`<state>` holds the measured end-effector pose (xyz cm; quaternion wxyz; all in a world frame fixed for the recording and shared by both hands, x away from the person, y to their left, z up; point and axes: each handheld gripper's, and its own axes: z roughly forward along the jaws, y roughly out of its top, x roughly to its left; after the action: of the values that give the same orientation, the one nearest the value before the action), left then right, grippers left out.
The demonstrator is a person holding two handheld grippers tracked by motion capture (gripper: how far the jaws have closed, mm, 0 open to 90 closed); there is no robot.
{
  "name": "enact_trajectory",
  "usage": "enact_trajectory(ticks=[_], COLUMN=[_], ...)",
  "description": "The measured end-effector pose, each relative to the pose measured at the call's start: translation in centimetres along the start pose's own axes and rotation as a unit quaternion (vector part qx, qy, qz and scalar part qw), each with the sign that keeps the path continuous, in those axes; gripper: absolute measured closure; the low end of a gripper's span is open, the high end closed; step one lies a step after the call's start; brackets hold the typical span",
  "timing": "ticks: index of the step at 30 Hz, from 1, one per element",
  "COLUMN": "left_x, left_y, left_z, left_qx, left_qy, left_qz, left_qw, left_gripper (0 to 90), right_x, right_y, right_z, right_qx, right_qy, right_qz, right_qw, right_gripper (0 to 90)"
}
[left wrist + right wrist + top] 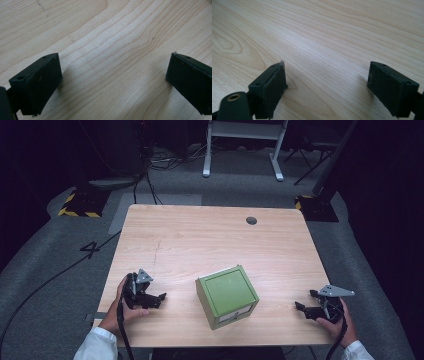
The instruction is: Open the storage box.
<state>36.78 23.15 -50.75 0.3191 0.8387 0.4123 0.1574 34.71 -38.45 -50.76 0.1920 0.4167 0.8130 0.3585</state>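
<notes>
A green box (227, 295) with a white label strip on its near side sits on the wooden table (200, 240), near the front edge. To the box's left, my left gripper (161, 297) rests low over the table and stands open, pointing toward the box. On the box's right, my right gripper (305, 300) is also open and points toward it. In the left gripper view, the left gripper (113, 72) has its jaws wide apart over bare wood. The right gripper (327, 80) looks the same in its own view. Nothing is held by either.
A round cable hole (251, 220) is in the table's far right part. Beyond the table are grey carpet, cables (45, 285), a white desk frame (245, 145) and stands with yellow-black bases (80, 202).
</notes>
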Motion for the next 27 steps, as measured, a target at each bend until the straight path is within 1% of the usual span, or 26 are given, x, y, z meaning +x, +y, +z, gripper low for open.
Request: enact_trajectory(ticks=[1,2,3,4,5,6,7,8,9,10,11,12,15,17,18,21,22,23,25,26,27], left_x=[0.2,0.2,0.3,0.3,0.4,0.4,0.4,0.6,0.6,0.6,0.6,0.6,0.3,0.3,0.2,0.1,0.0,-0.1,-0.4,-0.5,-0.5], left_y=[0.0,0.0,0.0,0.1,0.1,0.2,0.2,0.2,0.3,0.4,0.6,0.7,1.4,1.8,2.1,3.2,3.7,3.9,4.9,5.3,5.8], left_z=[-0.1,-0.1,-0.1,-0.2,-0.2,-0.4,-0.6,-0.8,-1.0,-1.2,-1.4,-1.6,-2.1,-2.5,-2.7,-3.1,-3.1,-3.1,-3.2,-3.2,-3.2], left_qx=[0.007,0.007,0.007,0.007,0.007,0.003,-0.004,-0.009,-0.015,-0.022,-0.028,-0.029,-0.037,-0.048,-0.052,-0.065,-0.069,-0.070,-0.076,-0.080,-0.085], left_qy=[-0.016,-0.016,-0.021,-0.022,-0.019,-0.024,-0.031,-0.045,-0.052,-0.051,-0.053,-0.058,-0.063,-0.072,-0.072,-0.078,-0.082,-0.082,-0.070,-0.072,-0.079], left_qz=[0.016,0.016,0.022,0.020,0.018,0.021,0.020,0.019,0.016,0.010,0.009,0.013,0.018,0.026,0.031,0.041,0.044,0.043,0.060,0.068,0.067], left_qw=[0.9997,0.9997,0.9995,0.9995,0.9996,0.9995,0.9993,0.9987,0.9984,0.9984,0.9982,0.9978,0.9972,0.9959,0.9956,0.9940,0.9933,0.9932,0.9928,0.9919,0.9910], left_gripper=[0.5,0.8,0.8,1.7,3.0,6.4,15.1,23.4,21.3,15.3,16.8,19.4,19.8,22.9,25.9,26.0,26.1,26.1,25.2,24.4,24.4], right_x=[0.0,0.0,0.0,0.0,0.0,0.0,0.0,0.0,0.0,0.0,0.0,0.0,0.0,0.0,0.0,0.0,0.0,0.0,0.0,0.0,0.0], right_y=[0.0,0.0,0.0,0.0,0.0,0.0,0.0,0.0,0.0,0.0,0.0,0.0,0.0,0.0,0.0,0.0,0.0,0.0,0.0,0.0,0.0], right_z=[0.0,0.0,0.0,0.0,0.0,0.0,0.0,0.0,0.0,0.0,0.0,0.0,0.0,0.0,0.0,0.0,0.0,0.0,0.0,0.0,0.0], right_qx=[0.000,0.000,0.000,0.000,0.000,0.000,0.000,0.000,0.000,0.000,0.000,0.000,0.000,0.000,0.000,0.000,0.000,0.000,0.000,0.000,0.000], right_qy=[0.000,0.000,0.000,0.000,0.000,0.000,0.000,0.000,0.000,0.000,0.000,0.000,0.000,0.000,0.000,0.000,0.000,0.000,0.000,0.000,0.000], right_qz=[0.000,0.000,0.000,0.000,0.000,0.000,0.001,0.001,0.000,0.000,0.001,0.001,0.000,0.000,0.000,0.000,0.000,0.000,0.000,0.000,0.000], right_qw=[1.0000,1.0000,1.0000,1.0000,1.0000,1.0000,1.0000,1.0000,1.0000,1.0000,1.0000,1.0000,1.0000,1.0000,1.0000,1.0000,1.0000,1.0000,1.0000,1.0000,1.0000], right_gripper=[15.4,15.4,15.4,15.4,15.4,15.4,15.4,15.4,15.4,15.4,15.4,15.4,15.3,15.4,15.4,15.4,15.4,15.4,15.4,15.4,15.4])
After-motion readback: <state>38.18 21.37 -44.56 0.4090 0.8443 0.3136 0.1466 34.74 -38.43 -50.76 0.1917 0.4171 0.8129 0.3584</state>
